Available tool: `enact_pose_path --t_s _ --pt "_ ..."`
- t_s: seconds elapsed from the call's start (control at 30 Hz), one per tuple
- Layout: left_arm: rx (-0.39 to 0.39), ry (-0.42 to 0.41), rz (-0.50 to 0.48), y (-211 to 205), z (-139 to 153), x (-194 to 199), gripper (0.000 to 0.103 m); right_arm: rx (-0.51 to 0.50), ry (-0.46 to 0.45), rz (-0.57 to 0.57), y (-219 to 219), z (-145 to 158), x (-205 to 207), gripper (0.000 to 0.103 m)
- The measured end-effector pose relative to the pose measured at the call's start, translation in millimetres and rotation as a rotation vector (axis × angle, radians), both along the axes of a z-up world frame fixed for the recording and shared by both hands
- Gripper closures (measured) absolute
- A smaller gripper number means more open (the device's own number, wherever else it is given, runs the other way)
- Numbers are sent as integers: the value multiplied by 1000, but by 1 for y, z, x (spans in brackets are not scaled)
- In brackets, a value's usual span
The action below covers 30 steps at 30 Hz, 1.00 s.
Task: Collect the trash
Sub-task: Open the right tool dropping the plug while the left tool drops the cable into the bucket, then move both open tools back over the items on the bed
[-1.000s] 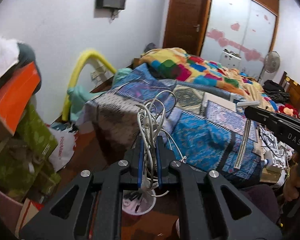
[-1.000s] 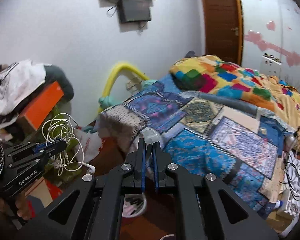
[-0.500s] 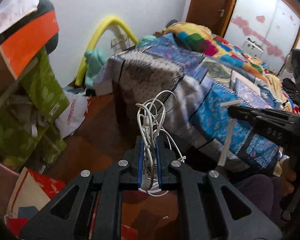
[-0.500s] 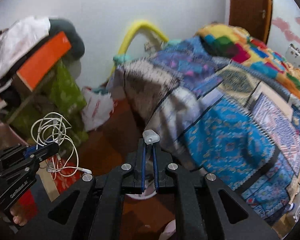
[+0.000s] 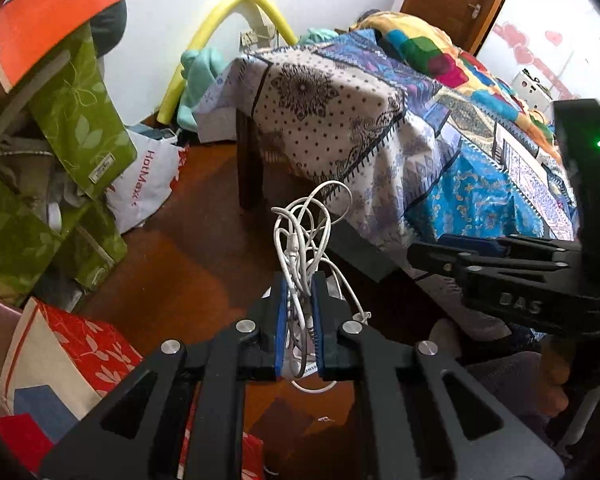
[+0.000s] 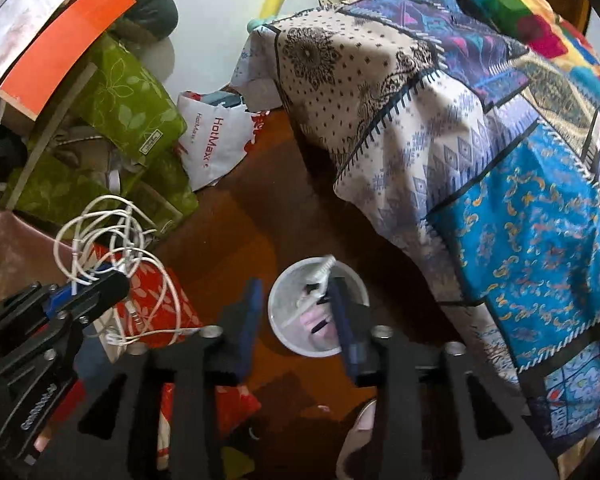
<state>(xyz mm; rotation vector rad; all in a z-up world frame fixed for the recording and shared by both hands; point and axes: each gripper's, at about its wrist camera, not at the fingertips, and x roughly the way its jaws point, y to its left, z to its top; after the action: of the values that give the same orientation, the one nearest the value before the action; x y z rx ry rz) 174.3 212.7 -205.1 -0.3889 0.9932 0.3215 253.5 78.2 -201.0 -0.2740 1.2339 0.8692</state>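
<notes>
Now mid drop-off. Holding the right gripper [image 6: 295, 286] nose-down over the white bin [image 6: 272, 312] on the floor [image 6: 236, 232], just beside the bed [image 6: 500, 200], with jaws just opened and released, pressing on nothing. Showing a white strip [image 6: 320, 271] against the right-hand finger at the bin's far rim, tipped inward and apparently dropping among the scraps already inside; cannot tell whether fully free of the pad. Gripping a tangled white cable [image 5: 300, 232] in the left gripper [image 5: 298, 280], jaws clenched tight on it, loops sticking up above them and a tail dangling below, off to the left of the bin and above a red leaf-print bag [image 6: 156, 304]. Judging the task partly done: one piece going in, the cable not yet binned. Next, probably: draw the right gripper clear of the bin mouth, swing the left across until centred over the opening, lower close, then part the jaws. Calls for care with the loose loops, likely to snag on a finger or drape over the rim rather than fall in; may need a shake or a nudge.
</notes>
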Motion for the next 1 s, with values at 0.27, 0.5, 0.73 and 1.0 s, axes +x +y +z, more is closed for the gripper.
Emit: enact_pose_path --t_s 0.27,0.5,0.73,1.0 --pt "-31 65 -43 -8 -24 27 92 0 -18 -23 -19 7 7 67" --pt "-77 94 -39 -10 -35 35 69 4 -40 -52 -39 18 12 67" --pt "-37 50 -37 -19 -9 22 69 32 -59 -67 -57 34 7 67" --pt "36 -57 -31 -39 47 0 69 88 -126 -73 -79 67 -9 67"
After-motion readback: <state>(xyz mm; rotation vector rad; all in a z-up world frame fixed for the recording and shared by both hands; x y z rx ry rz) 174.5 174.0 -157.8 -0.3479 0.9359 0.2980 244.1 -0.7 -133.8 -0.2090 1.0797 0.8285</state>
